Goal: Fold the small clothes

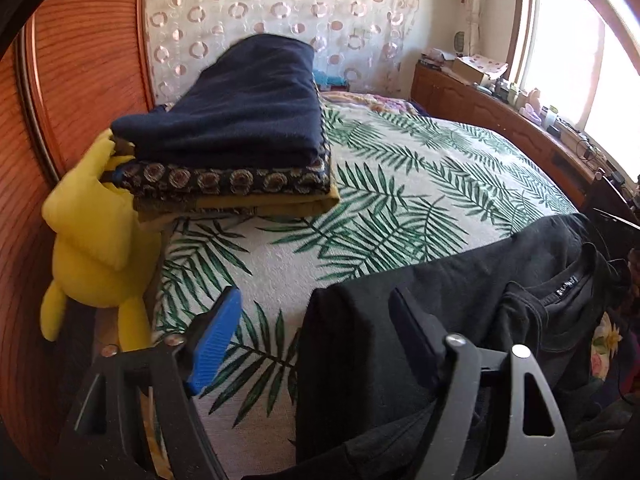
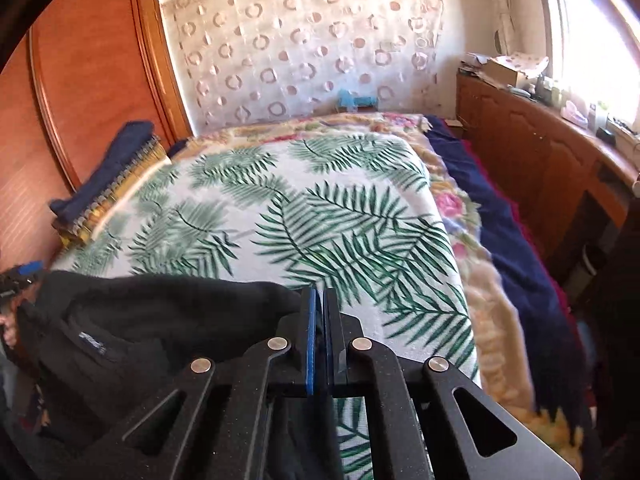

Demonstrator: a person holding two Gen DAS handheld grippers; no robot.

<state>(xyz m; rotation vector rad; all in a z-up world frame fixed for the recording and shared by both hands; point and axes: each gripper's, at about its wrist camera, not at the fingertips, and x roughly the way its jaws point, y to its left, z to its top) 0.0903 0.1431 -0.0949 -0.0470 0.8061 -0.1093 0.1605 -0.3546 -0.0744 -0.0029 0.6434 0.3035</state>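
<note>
Black shirt [image 2: 160,320] — right hand-held gripper [image 2: 319,320] pinched.

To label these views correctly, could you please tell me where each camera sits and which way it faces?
Left wrist: on the left claw, open, facing the bed's folded stack and yellow plush.
Right wrist: on the right claw, shut on the black garment, facing along the bed toward the curtain.
Shared: the garment, stack, bed, curtain and window side.
</note>
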